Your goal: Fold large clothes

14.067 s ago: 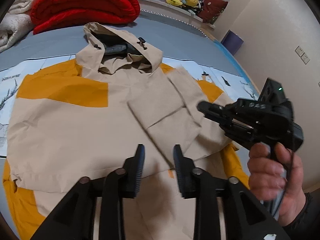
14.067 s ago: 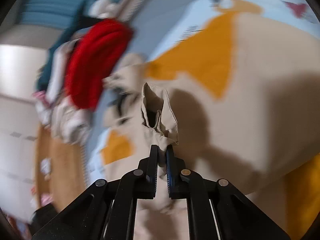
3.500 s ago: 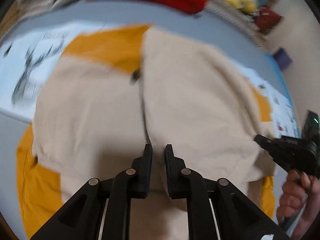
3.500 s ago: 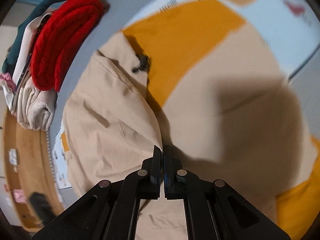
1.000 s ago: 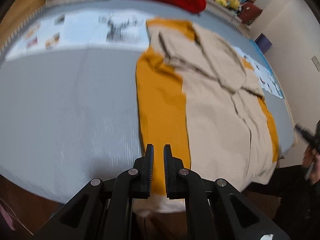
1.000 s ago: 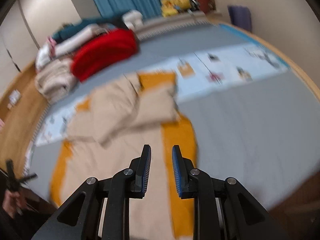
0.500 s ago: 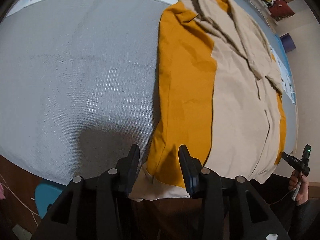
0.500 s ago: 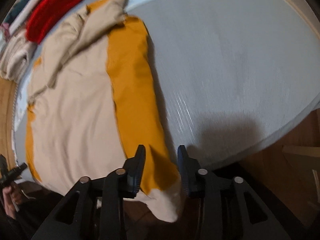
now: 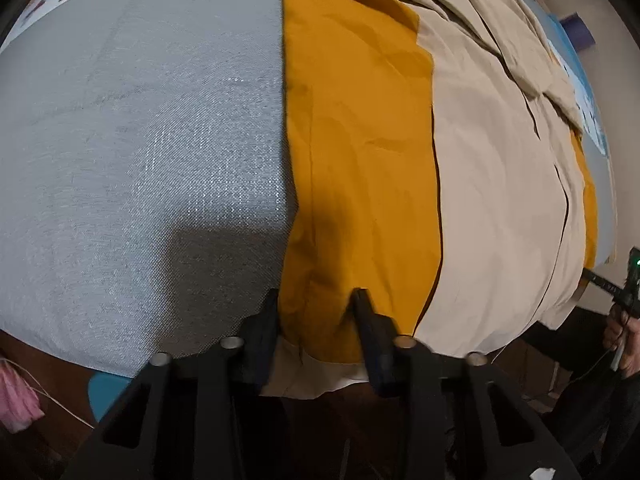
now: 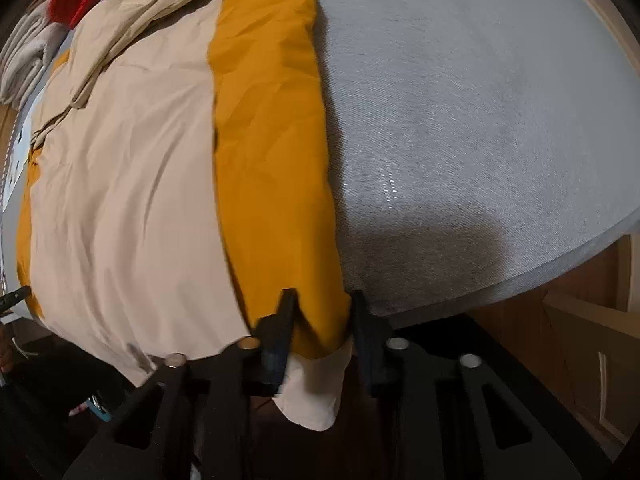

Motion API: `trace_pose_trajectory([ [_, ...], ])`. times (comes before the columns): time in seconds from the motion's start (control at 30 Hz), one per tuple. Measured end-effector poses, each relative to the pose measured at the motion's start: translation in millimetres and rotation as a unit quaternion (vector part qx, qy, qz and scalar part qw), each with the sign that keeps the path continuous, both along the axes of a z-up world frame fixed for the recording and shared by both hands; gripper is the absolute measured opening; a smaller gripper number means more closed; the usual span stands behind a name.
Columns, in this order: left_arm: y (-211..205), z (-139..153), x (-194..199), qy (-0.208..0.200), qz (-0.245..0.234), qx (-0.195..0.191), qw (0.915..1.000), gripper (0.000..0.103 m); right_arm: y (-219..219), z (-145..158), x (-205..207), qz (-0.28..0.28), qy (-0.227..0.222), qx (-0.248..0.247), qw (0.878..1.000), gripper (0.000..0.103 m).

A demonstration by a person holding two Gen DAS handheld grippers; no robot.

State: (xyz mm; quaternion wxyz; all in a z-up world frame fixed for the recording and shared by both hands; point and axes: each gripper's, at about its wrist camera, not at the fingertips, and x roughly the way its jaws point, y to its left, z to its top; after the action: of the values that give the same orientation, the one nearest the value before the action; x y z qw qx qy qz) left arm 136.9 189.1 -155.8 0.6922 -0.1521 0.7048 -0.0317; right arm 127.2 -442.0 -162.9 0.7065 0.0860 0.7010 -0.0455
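- Jacket [image 9: 492,168]: beige and orange, spread on grey bed [image 9: 140,140], hem over near edge.
- Left gripper [image 9: 316,312]: fingers closing, orange hem corner between.
- Right gripper [image 10: 322,312]: fingers closing, opposite hem corner between.

Two black hand-held claws, one in each hand

The left claw [image 9: 316,308] and the right claw [image 10: 322,310] are both matte black plastic, each with two flat, tapered fingers on angular, cut-out linkage arms pinned with round silver rivets. In the left wrist view the right claw shows far off at the edge as a slim black body with a small green light, and the hand [image 9: 622,340] holding it ends in a dark sleeve.
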Motion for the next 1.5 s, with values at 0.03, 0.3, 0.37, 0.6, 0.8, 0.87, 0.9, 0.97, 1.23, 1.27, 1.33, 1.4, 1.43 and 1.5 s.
trace_pose_trajectory([
  [0.03,-0.6,0.0,-0.1,-0.001,-0.001,0.000,1.0000,0.018,1.5,2.1,1.5,0.003,-0.004,0.000,1.000,0.012],
  [0.3,-13.4,16.2,-4.7,-0.033,-0.022,-0.012,0.9991,0.005,15.1,26.5,0.9,0.005,-0.046,0.008,0.999,0.008],
  [0.37,-14.8,22.2,-5.2,-0.042,-0.025,-0.014,0.9987,0.004,18.5,32.7,-2.7,-0.001,-0.058,0.014,0.998,0.008],
  [0.6,-21.0,72.4,-8.1,-0.092,-0.063,-0.026,0.9935,0.002,8.9,82.6,-3.7,0.003,-0.116,0.052,0.992,0.007],
  [0.8,-21.3,129.9,-26.4,-0.163,-0.063,-0.051,0.9833,0.002,1.0,138.7,-9.3,0.015,-0.168,0.086,0.982,0.006],
  [0.87,-22.9,144.3,-34.3,-0.178,-0.067,-0.059,0.9800,0.001,0.5,155.3,-13.4,0.011,-0.177,0.096,0.979,0.005],
  [0.9,-24.3,148.4,-36.4,-0.182,-0.068,-0.062,0.9790,0.001,-2.1,164.9,-16.1,0.012,-0.183,0.105,0.977,0.005],
  [0.97,-25.8,158.6,-44.5,-0.189,-0.069,-0.069,0.9771,0.001,-5.0,179.8,-20.7,0.016,-0.190,0.115,0.975,0.004],
  [1.23,-24.5,203.3,-89.5,-0.222,-0.069,-0.113,0.9660,0.001,-22.9,230.2,-74.4,0.016,-0.210,0.149,0.966,0.004],
  [1.27,-22.9,205.7,-92.9,-0.224,-0.066,-0.119,0.9651,0.001,-23.7,234.1,-82.5,0.017,-0.214,0.149,0.965,0.004],
  [1.33,-16.0,205.0,-97.2,-0.224,-0.051,-0.134,0.9640,0.001,-29.6,242.3,-98.5,0.013,-0.224,0.156,0.962,0.004],
  [1.4,-11.4,199.6,-93.2,-0.223,-0.039,-0.144,0.9633,0.001,-37.3,244.9,-107.1,0.003,-0.231,0.165,0.959,0.004],
  [1.43,-9.6,196.5,-88.6,-0.223,-0.036,-0.144,0.9635,0.001,-41.5,243.6,-106.9,-0.004,-0.233,0.166,0.958,0.004],
  [1.5,-8.3,188.4,-72.3,-0.223,-0.031,-0.142,0.9639,0.001,-48.4,236.6,-98.4,-0.012,-0.232,0.161,0.959,0.004],
])
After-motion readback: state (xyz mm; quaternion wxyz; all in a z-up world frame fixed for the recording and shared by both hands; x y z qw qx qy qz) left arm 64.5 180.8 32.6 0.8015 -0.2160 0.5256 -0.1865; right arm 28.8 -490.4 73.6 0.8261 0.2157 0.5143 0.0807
